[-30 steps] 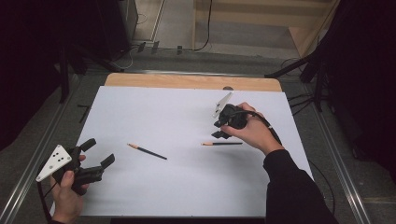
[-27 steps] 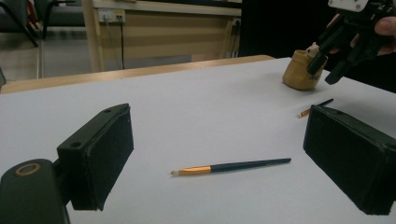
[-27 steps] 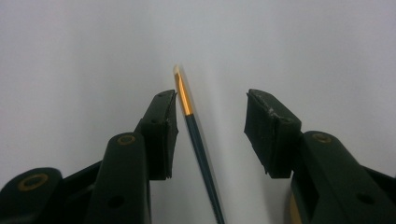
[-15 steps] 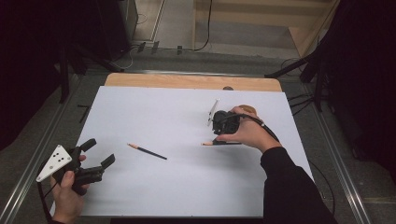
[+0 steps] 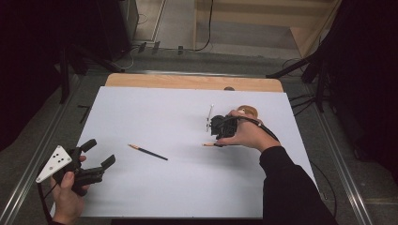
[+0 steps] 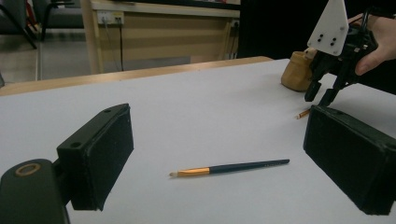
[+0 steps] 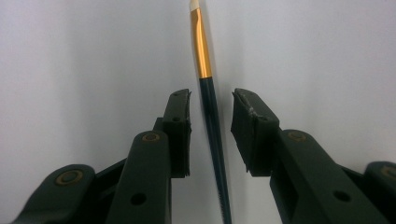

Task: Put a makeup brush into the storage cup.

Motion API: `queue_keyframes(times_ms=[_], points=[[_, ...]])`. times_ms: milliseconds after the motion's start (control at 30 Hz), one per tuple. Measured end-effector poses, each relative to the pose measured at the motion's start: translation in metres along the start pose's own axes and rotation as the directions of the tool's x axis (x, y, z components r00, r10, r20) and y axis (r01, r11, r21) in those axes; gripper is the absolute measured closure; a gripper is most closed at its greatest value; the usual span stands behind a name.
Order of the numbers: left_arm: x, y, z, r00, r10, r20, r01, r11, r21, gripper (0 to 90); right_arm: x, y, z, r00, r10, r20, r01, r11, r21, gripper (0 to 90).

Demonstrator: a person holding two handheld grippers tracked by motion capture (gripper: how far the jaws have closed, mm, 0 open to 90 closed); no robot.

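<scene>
Table (image 5: pixel 141 197) covered by a white sheet, with a strip of bare wood along the far edge. Beyond it: pale floor, cables, wooden furniture, dark stands to either side. A metal rail runs along each side of the table.

Two brushes lie on the sheet. First brush (image 5: pixel 148 152) sits left of centre, dark handle, gold ferrule, pale tip; it also appears in the left gripper view (image 6: pixel 229 167), lying flat between that gripper's jaws but farther out, untouched. Second brush (image 7: pixel 208 93) lies right of centre, under the right gripper (image 5: pixel 213 136). A small tan pot (image 6: pixel 296 72) stands just behind that gripper.

Left gripper (image 5: pixel 96 154): held at the near left corner, low over the sheet, jaws spread wide, holding nothing.

Right gripper: hand (image 5: pixel 248 133) wrapped over it, pointed down at the sheet. Jaws part-open and straddling the second brush's handle, a gap visible on both sides; not clamped.
</scene>
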State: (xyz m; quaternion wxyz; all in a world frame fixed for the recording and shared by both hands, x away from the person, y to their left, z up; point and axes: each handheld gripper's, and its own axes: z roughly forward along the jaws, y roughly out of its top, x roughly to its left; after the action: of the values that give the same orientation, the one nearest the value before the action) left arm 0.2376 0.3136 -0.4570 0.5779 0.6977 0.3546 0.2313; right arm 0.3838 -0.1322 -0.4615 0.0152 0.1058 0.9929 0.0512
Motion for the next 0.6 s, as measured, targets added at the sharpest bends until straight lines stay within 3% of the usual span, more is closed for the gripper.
queue_keyframes(times_ms=[600], points=[[-0.001, 0.0, 0.0, 1.0, 0.003, 0.001, -0.003, 1.0, 0.004, 9.1, -0.003, 0.003, 0.011, 0.9998, 0.004, -0.019, -0.003, 1.0, 0.031, 75.6]])
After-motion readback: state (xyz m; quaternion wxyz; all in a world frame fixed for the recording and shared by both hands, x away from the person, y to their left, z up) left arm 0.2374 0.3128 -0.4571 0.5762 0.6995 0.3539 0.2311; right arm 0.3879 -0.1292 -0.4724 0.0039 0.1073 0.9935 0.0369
